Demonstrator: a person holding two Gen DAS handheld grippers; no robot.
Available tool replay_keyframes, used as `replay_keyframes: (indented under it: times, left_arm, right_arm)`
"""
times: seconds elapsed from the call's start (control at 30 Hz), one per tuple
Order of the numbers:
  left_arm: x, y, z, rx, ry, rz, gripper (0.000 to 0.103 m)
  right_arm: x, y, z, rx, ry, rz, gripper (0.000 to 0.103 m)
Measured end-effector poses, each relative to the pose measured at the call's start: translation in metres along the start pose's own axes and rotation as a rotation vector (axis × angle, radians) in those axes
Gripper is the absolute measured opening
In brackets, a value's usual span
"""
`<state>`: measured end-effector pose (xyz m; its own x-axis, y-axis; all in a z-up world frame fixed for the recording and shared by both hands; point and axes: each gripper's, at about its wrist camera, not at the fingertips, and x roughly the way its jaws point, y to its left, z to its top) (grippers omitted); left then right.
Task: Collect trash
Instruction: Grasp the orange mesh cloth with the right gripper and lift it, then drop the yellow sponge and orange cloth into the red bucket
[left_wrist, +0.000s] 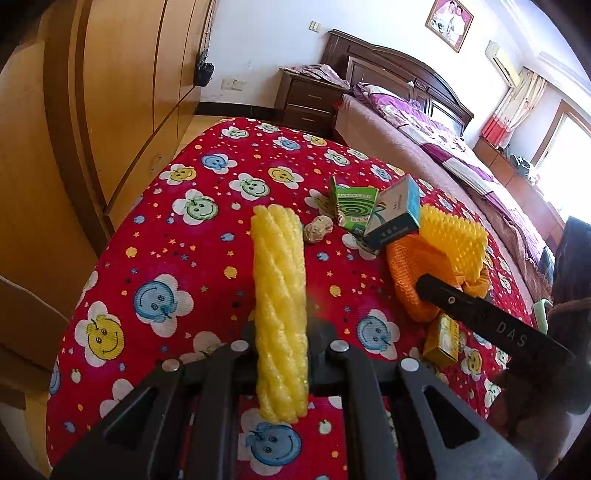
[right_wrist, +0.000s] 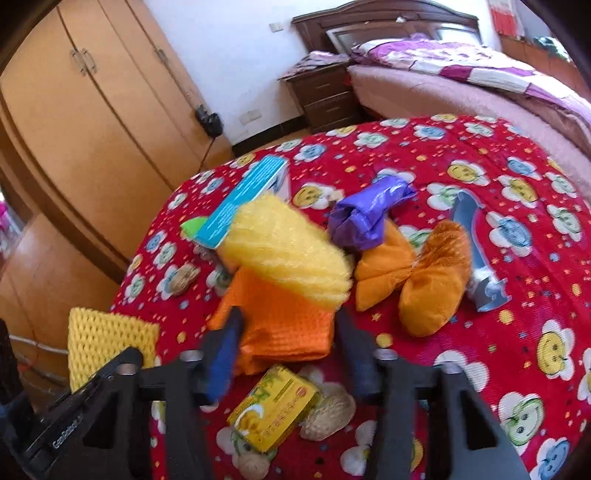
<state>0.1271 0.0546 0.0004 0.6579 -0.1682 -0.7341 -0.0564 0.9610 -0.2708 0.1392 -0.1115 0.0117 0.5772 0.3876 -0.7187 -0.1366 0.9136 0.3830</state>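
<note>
My left gripper (left_wrist: 281, 332) is shut on a yellow foam net sleeve (left_wrist: 280, 310) and holds it upright above the red smiley tablecloth (left_wrist: 166, 240); that sleeve also shows at the lower left of the right wrist view (right_wrist: 107, 343). My right gripper (right_wrist: 290, 321) is open, its fingers either side of an orange net (right_wrist: 284, 332) under a second yellow foam net (right_wrist: 288, 254). A finger of the right gripper (left_wrist: 480, 317) reaches over that pile in the left wrist view. Around lie a yellow box (right_wrist: 273, 406), a purple bag (right_wrist: 365, 218), orange cloth lumps (right_wrist: 417, 280) and a blue-white box (right_wrist: 243, 199).
A green coil box (left_wrist: 351, 210) and a dark box (left_wrist: 395, 210) stand on the cloth, with shell-like lumps (right_wrist: 328, 417) nearby. A grey-blue wrapper (right_wrist: 476, 251) lies at right. A wooden wardrobe (left_wrist: 92, 110) stands left, a nightstand (left_wrist: 310, 99) and bed (left_wrist: 443, 147) behind.
</note>
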Motion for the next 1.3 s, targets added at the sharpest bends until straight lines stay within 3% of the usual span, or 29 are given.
replay_keyframes:
  times: [0.1,0.17,0.5,0.97,1.3]
  left_arm:
    - [-0.007,-0.004,0.0,0.009,-0.005,-0.026,0.011]
    - [-0.014,-0.008,0.0,0.014,-0.012,-0.046,0.011]
    - [-0.058,-0.034,-0.005,0.056,-0.07,-0.128,0.011]
    - [-0.1,-0.084,-0.024,0.151,-0.099,-0.18,0.011]
    - [-0.111,-0.126,-0.039,0.231,-0.093,-0.217,0.011]
  right_arm:
    - [-0.012,0.008,-0.003,-0.044,-0.022,0.017,0.018]
    - [-0.027,0.015,-0.005,-0.071,-0.053,0.036,0.015]
    - [-0.107,0.022,-0.02,-0.086,-0.195,0.084,0.014]
    - [-0.203,-0.026,-0.054,0.01,-0.335,0.007,0.014]
    - [-0.249,-0.064,-0.075,0.087,-0.424,-0.02,0.014]
